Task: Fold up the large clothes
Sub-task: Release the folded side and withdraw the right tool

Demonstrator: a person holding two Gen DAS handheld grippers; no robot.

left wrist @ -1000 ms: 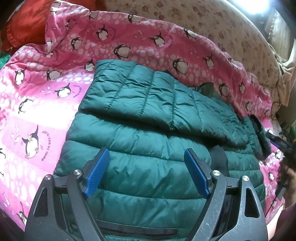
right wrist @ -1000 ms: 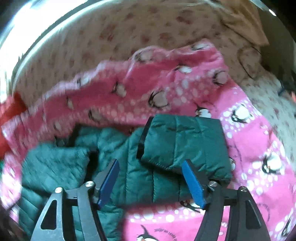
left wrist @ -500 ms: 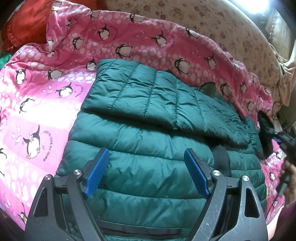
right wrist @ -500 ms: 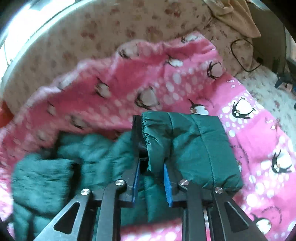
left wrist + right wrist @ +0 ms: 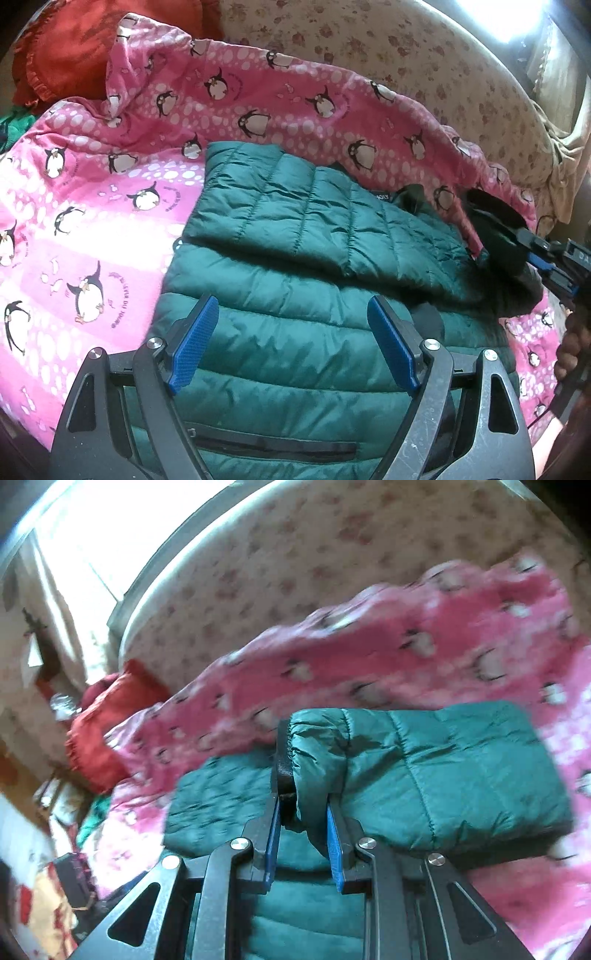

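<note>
A dark green quilted puffer jacket (image 5: 295,325) lies on a pink penguin-print blanket (image 5: 92,221); one sleeve (image 5: 314,206) is folded across its body. My left gripper (image 5: 295,343) hovers open over the jacket's lower body, with nothing between its blue pads. In the right wrist view my right gripper (image 5: 301,812) is shut on the cuff end of the other sleeve (image 5: 424,771), lifted off the blanket (image 5: 388,657). The same right gripper (image 5: 532,251) shows at the far right of the left wrist view, holding that dark cuff.
A floral beige bedsheet (image 5: 388,55) lies beyond the blanket. A red cushion (image 5: 66,48) sits at the far left, also the red cushion (image 5: 99,723) in the right view. A person's hand (image 5: 572,343) shows at the right edge. Clutter lies off the bed at lower left (image 5: 55,886).
My right gripper closed on the sleeve cuff, then swung sideways and a little upward with it. The left gripper stayed open and almost still over the jacket.
</note>
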